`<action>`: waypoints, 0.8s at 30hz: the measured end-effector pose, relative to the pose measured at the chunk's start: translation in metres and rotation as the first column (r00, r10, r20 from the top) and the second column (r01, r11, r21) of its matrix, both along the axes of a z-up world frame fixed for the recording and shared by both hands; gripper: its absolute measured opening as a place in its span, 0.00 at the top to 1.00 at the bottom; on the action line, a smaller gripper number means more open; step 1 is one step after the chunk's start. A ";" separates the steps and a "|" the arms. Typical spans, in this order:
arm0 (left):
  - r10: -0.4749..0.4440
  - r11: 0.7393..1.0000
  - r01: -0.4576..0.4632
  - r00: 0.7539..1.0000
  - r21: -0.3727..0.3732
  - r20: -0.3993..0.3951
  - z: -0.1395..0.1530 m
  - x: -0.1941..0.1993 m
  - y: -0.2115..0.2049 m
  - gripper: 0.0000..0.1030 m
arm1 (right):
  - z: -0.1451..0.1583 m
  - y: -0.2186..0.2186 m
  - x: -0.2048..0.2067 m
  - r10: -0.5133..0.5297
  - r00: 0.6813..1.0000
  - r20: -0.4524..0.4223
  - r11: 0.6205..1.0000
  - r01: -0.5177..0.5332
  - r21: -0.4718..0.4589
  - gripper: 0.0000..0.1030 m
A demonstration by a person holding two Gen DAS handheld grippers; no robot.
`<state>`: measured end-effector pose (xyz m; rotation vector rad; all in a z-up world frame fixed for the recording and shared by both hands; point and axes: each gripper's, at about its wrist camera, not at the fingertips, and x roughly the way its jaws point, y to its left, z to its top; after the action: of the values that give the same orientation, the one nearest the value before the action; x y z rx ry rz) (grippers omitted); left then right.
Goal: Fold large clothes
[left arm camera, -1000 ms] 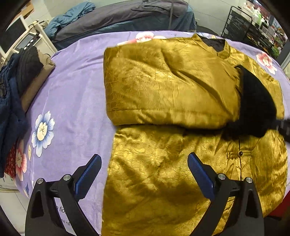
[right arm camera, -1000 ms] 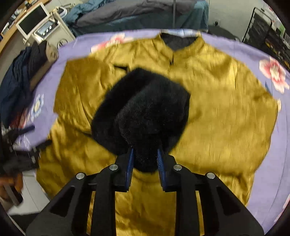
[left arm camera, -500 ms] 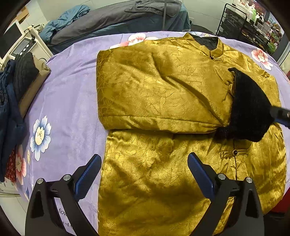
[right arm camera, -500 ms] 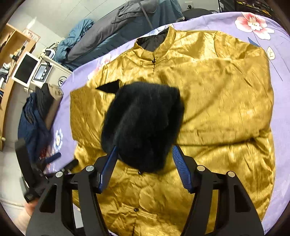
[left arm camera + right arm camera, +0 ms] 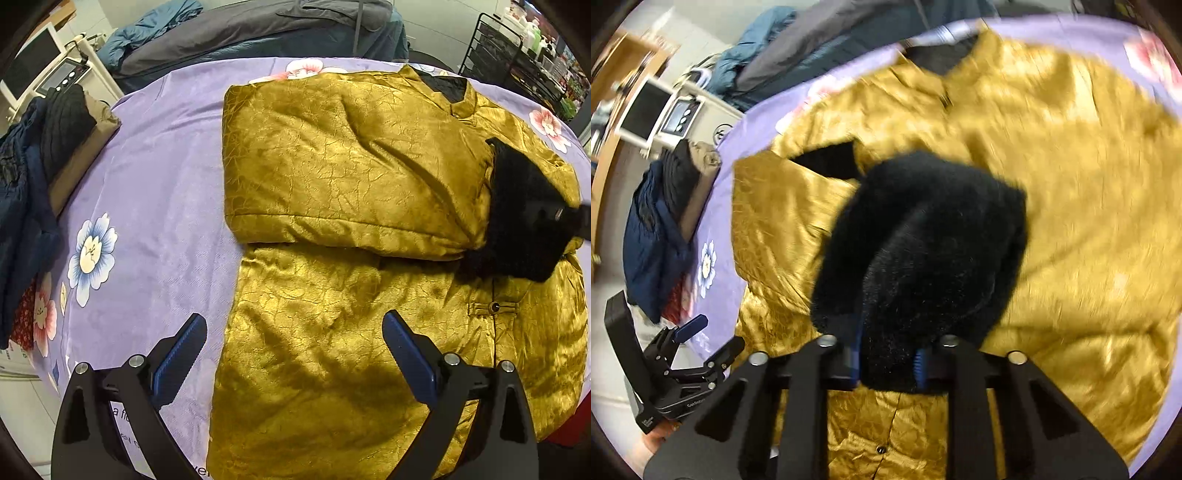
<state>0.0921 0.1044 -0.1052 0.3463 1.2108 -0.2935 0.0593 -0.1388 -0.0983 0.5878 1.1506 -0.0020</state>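
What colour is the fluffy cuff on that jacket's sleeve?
Black, on a gold jacket. The fur cuff shows best in the right wrist view.

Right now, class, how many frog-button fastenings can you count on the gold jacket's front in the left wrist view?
2: one at the collar, one lower below the black cuff. Others may be hidden.

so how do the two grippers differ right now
The left gripper stands wide open above the gold jacket, nothing between its fingers. The right gripper is closing, its blue pads pressing the black fur cuff. The left view is sharp, the right blurred. Both have black frames with blue pads and point down at the jacket.
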 end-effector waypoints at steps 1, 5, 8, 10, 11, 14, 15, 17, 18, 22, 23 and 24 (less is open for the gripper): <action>0.006 1.000 -0.006 1.000 -0.001 0.009 0.001 0.000 0.000 0.09 | 0.011 0.000 0.002 0.010 0.999 0.037 1.000 -0.010 -0.020 0.84; 0.025 1.000 -0.024 0.999 -0.017 0.023 0.005 0.001 0.002 0.09 | 0.051 -0.011 0.012 0.017 0.988 0.151 0.997 -0.005 -0.077 0.87; 0.022 1.000 -0.022 0.999 -0.019 0.028 0.007 0.002 0.001 0.09 | 0.074 -0.029 0.013 -0.012 0.979 0.202 0.996 0.030 -0.086 0.88; 0.022 1.000 -0.021 0.999 -0.020 0.029 0.007 0.002 0.001 0.09 | 0.081 -0.041 0.009 -0.029 0.976 0.214 0.994 0.051 -0.101 0.88; 0.024 1.000 -0.023 0.999 -0.019 0.029 0.007 0.002 0.002 0.09 | 0.082 -0.046 0.007 -0.034 0.977 0.212 0.993 0.058 -0.106 0.88; 0.031 0.999 -0.031 0.999 -0.019 0.016 0.003 0.002 0.004 0.09 | 0.071 -0.066 -0.002 -0.062 0.984 0.166 0.989 0.084 -0.125 0.88; 0.033 0.999 -0.033 0.999 -0.018 0.013 0.002 0.002 0.005 0.09 | 0.063 -0.072 -0.005 -0.077 0.987 0.139 0.988 0.094 -0.122 0.88; 0.033 0.999 -0.033 0.999 -0.014 0.006 -0.001 0.001 0.005 0.09 | 0.042 -0.085 -0.012 -0.108 0.991 0.082 0.988 0.116 -0.099 0.88; 0.033 0.999 -0.033 0.999 -0.012 0.004 -0.002 0.001 0.005 0.09 | 0.034 -0.088 -0.014 -0.111 0.992 0.059 0.988 0.117 -0.100 0.88; 0.021 1.000 -0.021 1.000 -0.003 -0.002 -0.003 0.000 0.002 0.09 | -0.008 -0.093 -0.021 -0.125 0.992 -0.025 0.985 0.121 -0.124 0.88; 0.019 1.000 -0.019 1.000 -0.003 0.000 -0.002 0.001 0.002 0.09 | -0.017 -0.094 -0.021 -0.133 0.990 -0.036 0.984 0.128 -0.126 0.88; 0.016 1.000 -0.016 1.000 -0.003 0.001 -0.002 0.000 0.001 0.09 | -0.024 -0.095 -0.021 -0.142 0.989 -0.048 0.983 0.136 -0.122 0.88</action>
<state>0.0926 0.1057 -0.1067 0.3342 1.2114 -0.2806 0.0385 -0.2339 -0.1227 0.5644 1.1541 -0.2068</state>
